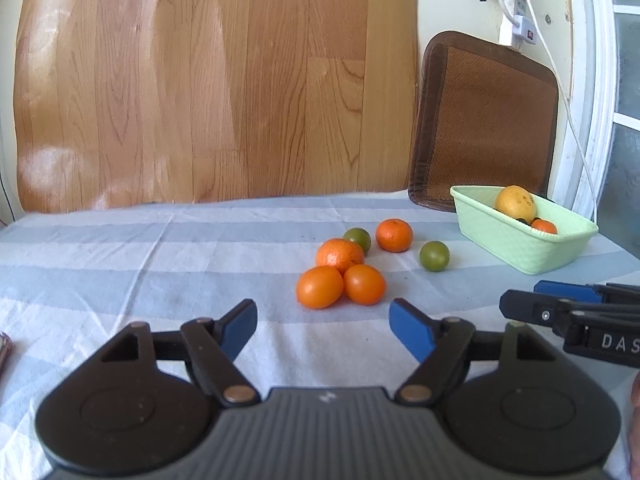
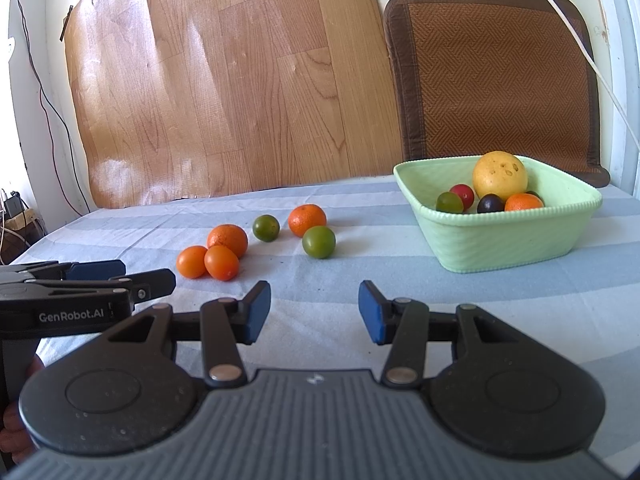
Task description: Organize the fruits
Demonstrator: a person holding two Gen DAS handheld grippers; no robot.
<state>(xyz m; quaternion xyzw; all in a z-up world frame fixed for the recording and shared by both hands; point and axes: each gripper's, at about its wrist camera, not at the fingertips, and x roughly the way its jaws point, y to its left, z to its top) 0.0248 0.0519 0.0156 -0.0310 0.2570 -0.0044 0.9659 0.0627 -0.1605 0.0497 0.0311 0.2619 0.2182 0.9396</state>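
My left gripper (image 1: 323,326) hangs nearest, jaws spread and released over the striped worktop (image 1: 120,272); my right gripper (image 2: 314,310) is likewise unclenched, holding nothing. Loose fruits (image 1: 340,270) cluster at twelve o'clock, just beyond the left pads. The green basket (image 2: 500,240) with more fruit sits at two o'clock.

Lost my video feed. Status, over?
Left gripper and right gripper open, empty. Six fruits loose on cloth; green basket part filled. Path clear.
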